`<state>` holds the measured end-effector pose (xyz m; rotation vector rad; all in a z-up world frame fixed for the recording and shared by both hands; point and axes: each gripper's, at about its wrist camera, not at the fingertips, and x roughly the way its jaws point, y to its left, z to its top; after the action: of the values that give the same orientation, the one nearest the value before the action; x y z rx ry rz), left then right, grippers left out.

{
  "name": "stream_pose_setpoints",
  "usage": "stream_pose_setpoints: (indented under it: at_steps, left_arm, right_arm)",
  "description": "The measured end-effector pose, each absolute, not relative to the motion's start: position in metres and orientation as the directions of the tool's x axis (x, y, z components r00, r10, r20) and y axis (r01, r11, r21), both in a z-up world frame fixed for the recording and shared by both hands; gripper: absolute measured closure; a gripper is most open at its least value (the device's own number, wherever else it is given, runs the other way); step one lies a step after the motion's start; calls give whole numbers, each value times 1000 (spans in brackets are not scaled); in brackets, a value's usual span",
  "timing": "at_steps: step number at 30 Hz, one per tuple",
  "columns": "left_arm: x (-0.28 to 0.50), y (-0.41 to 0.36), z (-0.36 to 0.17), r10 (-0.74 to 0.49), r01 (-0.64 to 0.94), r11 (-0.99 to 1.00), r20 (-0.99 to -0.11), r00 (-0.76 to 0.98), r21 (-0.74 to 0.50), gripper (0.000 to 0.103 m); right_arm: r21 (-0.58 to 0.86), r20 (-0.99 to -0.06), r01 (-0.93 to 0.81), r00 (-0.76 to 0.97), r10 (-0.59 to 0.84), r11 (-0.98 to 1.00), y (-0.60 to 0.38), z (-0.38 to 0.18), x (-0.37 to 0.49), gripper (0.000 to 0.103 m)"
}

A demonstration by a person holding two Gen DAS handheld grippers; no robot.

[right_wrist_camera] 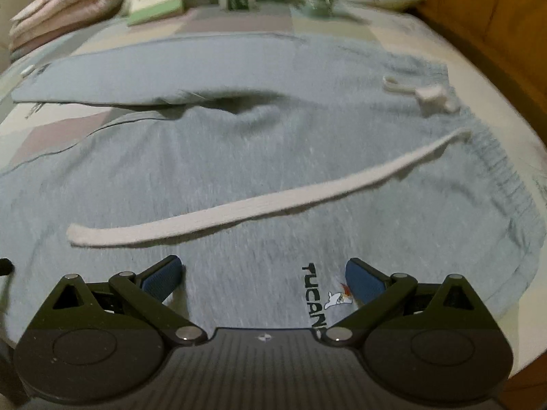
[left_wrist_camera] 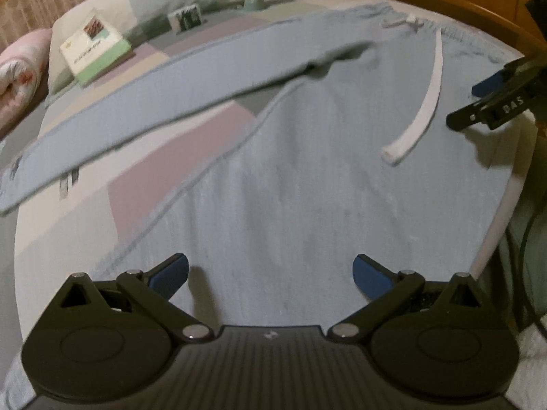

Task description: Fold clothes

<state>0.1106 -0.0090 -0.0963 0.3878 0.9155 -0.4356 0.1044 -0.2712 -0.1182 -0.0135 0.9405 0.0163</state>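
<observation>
A pair of light grey-blue knitted sweatpants (left_wrist_camera: 290, 177) lies spread flat on a bed covered by a patchwork sheet of pink, grey and cream blocks (left_wrist_camera: 177, 157). The elastic, gathered waistband (right_wrist_camera: 495, 157) sits toward the right side of the bed. Two legs extend leftward: the far leg (left_wrist_camera: 143, 102) lies straight and flat, and the near leg runs toward the cameras, with a dark gap at the crotch between them. A flat white woven drawstring (right_wrist_camera: 246, 205) trails from the waistband across the near leg, its free end resting on the fabric; a second, knotted drawstring end (right_wrist_camera: 430, 97) lies at the waistband. Black lettering and a small bird logo (right_wrist_camera: 324, 297) are printed near the hip.

The left tongs (left_wrist_camera: 270, 273) are wide open above the near leg, gripping nothing. The right tongs (right_wrist_camera: 263, 276) are wide open over the printed logo, gripping nothing. Both views are motion-blurred.
</observation>
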Motion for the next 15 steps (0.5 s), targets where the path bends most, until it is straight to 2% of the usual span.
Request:
stream_pose_setpoints:
  at_steps: [8,13,15]
  left_arm:
    - [97,13,-98,-196,421,906,-836,513,46,1]
    - [90,10,-91,-146,394,914,-827,543,98,1]
    - [87,5,-86,-122,394,908,-812,570,140,1]
  right_arm:
    - [-28,-757,-29,653,-2,999,-269,-124,86,0]
    - [-16,-790,-72,612,31,997,-273,-112,82,0]
    - [-17,-775,-80,631,38,997,-284,-104,84,0]
